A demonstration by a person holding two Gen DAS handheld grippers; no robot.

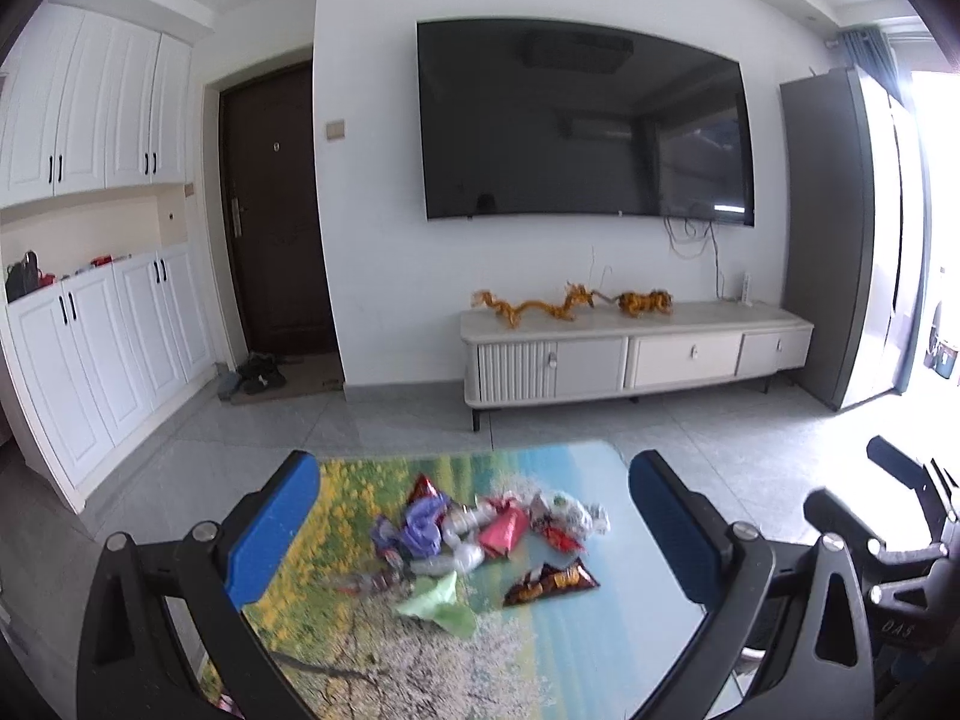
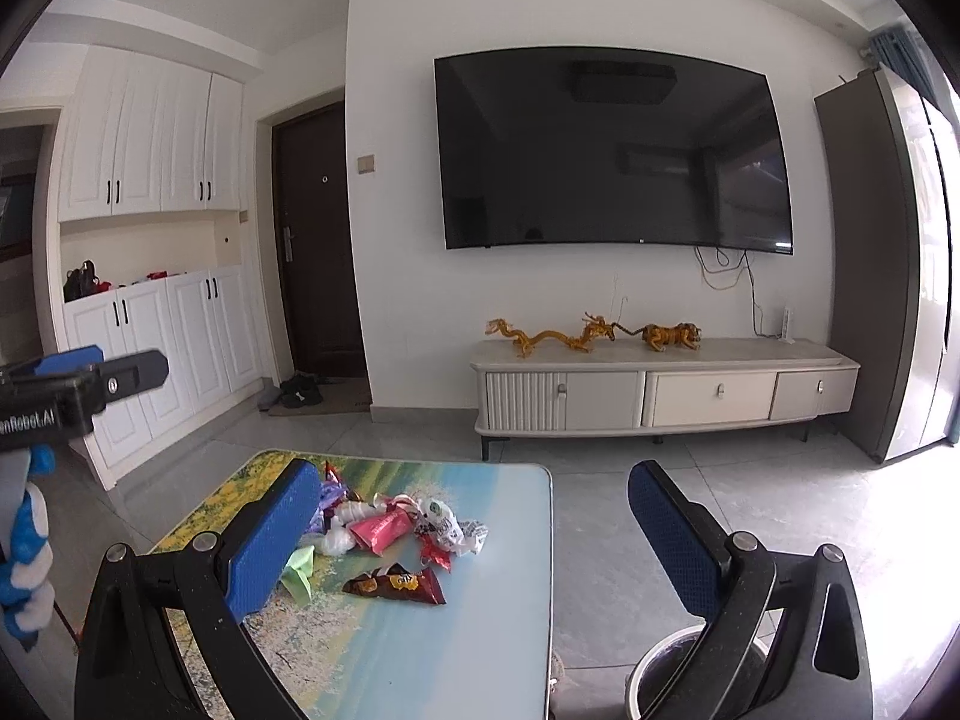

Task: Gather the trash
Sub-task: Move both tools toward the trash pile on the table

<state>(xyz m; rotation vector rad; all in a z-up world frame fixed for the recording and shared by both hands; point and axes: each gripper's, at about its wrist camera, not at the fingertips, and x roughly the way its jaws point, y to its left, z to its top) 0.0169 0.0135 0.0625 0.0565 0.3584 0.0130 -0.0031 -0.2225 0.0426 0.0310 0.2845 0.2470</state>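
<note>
Two claws, left (image 1: 474,534) and right (image 2: 474,534), gape wide above wrappers (image 2: 396,531) on the table (image 2: 480,630).

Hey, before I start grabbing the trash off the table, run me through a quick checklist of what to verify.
1. Left claw open, holding nothing: ok.
2. Right claw open, holding nothing: ok.
3. Trash pile in view on the table: ok.
4. Brown snack wrapper lies apart from the pile, easy first pick: ok.
5. Bin on the floor beside the table: ok; whether it holds anything: cannot tell.
</note>
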